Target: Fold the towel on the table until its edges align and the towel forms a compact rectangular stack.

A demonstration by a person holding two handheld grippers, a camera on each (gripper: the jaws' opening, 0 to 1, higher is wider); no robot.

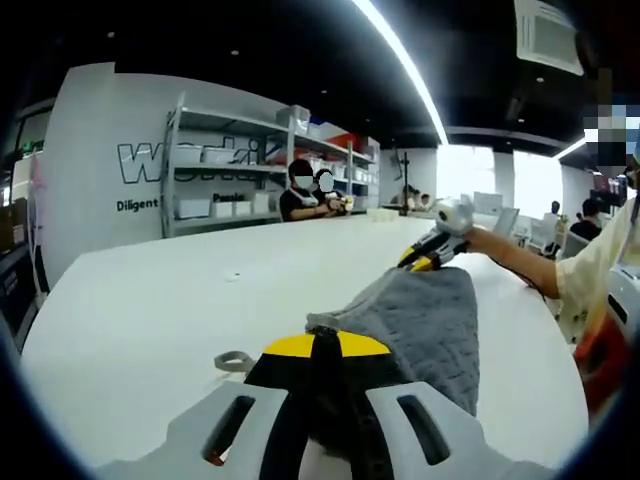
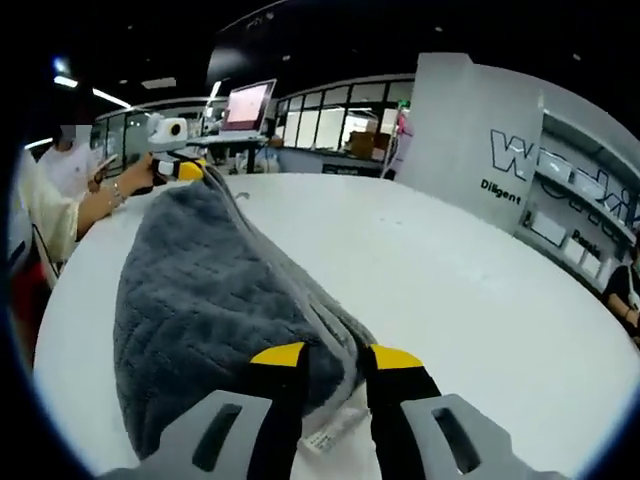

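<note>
A grey quilted towel is stretched between my two grippers over the white table. In the left gripper view, my left gripper is shut on the towel's near corner, its yellow tips pressed together. A small hanging loop sticks out beside it. At the towel's far end, my right gripper pinches the other corner. In the right gripper view, the towel runs away from my right gripper, which is shut on a folded edge. The left gripper holds the far corner. A white label hangs below the jaws.
The white table is wide and bare to the side of the towel. A person's arm reaches in along the table's edge. Shelves with bins and seated people are beyond the table's far side. A monitor stands behind.
</note>
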